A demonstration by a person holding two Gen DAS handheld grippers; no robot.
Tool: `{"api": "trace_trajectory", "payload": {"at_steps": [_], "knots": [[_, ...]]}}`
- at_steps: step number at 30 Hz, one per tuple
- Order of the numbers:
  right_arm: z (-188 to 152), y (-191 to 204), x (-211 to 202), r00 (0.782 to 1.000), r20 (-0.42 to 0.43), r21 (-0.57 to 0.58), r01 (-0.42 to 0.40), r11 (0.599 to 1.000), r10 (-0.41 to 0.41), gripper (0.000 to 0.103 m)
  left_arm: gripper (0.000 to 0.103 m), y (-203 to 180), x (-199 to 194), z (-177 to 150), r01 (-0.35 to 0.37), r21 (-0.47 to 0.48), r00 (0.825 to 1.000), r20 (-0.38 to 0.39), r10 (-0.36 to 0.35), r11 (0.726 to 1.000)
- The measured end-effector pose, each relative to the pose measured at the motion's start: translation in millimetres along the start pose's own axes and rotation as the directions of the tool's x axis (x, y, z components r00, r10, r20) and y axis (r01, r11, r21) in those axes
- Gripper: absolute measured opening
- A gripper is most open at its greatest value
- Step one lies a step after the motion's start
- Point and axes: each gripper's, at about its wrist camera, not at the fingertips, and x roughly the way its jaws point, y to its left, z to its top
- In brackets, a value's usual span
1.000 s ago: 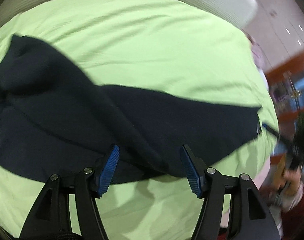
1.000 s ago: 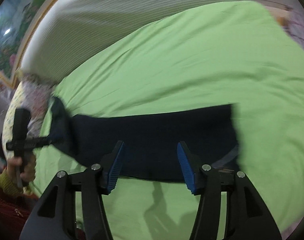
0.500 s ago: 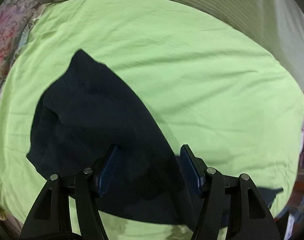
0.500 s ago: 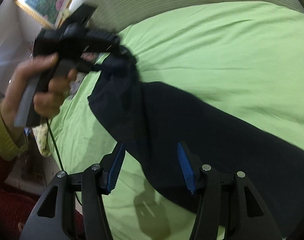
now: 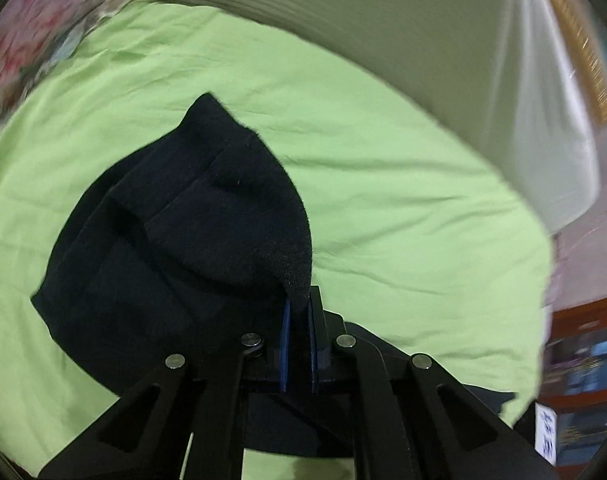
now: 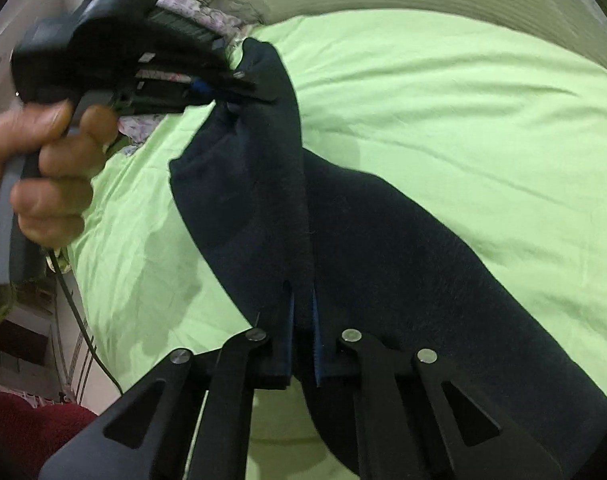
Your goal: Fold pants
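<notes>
Dark navy pants [image 5: 191, 248] lie on a light green bed sheet [image 5: 383, 184]. My left gripper [image 5: 298, 308] is shut on a corner of the pants and lifts it, so the cloth hangs in a cone. My right gripper [image 6: 302, 304] is shut on another edge of the pants [image 6: 383, 256]. In the right wrist view the left gripper [image 6: 239, 84], held in a hand, pinches the cloth at the upper left. The lifted edge stretches between both grippers; the rest trails to the lower right on the sheet.
A white ribbed headboard or cover [image 5: 443, 60] runs behind the bed. A floral pillow [image 5: 31, 32] lies at the far left. The person's hand [image 6: 51, 168] and a cable [image 6: 87, 340] are at the bed's left edge.
Both grippers were open above the pants; now each is shut on an edge of the cloth. The gripped edge has been raised off the sheet and the two grippers have come closer together.
</notes>
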Motion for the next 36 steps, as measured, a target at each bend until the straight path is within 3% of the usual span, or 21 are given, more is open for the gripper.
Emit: {"api": "trace_trajectory", "payload": {"at_steps": [5, 13, 27, 31, 36], "knots": [[-1.4, 25.9, -9.1, 1.000, 0.014, -0.060, 0.009, 0.998, -0.008, 0.007, 0.005, 42.8, -26.5, -19.6, 0.126, -0.094, 0.991, 0.059, -0.121, 0.988], [-7.9, 56.7, 6.7, 0.992, -0.050, -0.226, 0.101, 0.969, -0.115, 0.007, 0.005, 87.9, -30.2, -36.2, 0.182, -0.142, 0.982, 0.087, -0.170, 0.973], [-8.9, 51.7, 30.7, 0.981, -0.148, -0.199, 0.092, 0.976, -0.123, 0.011, 0.006, 128.5, 9.5, -73.5, 0.183, -0.234, 0.983, 0.047, -0.177, 0.955], [-10.8, 52.2, 33.3, 0.977, -0.166, -0.208, 0.099, 0.973, -0.134, 0.012, 0.010, 134.5, 15.6, -78.1, 0.173, -0.242, 0.985, 0.036, -0.169, 0.955], [-10.4, 45.0, 31.9, 0.975, -0.175, -0.175, 0.103, 0.979, -0.134, 0.020, 0.023, 135.0, 6.6, -73.1, 0.141, -0.217, 0.990, 0.054, -0.133, 0.966]]}}
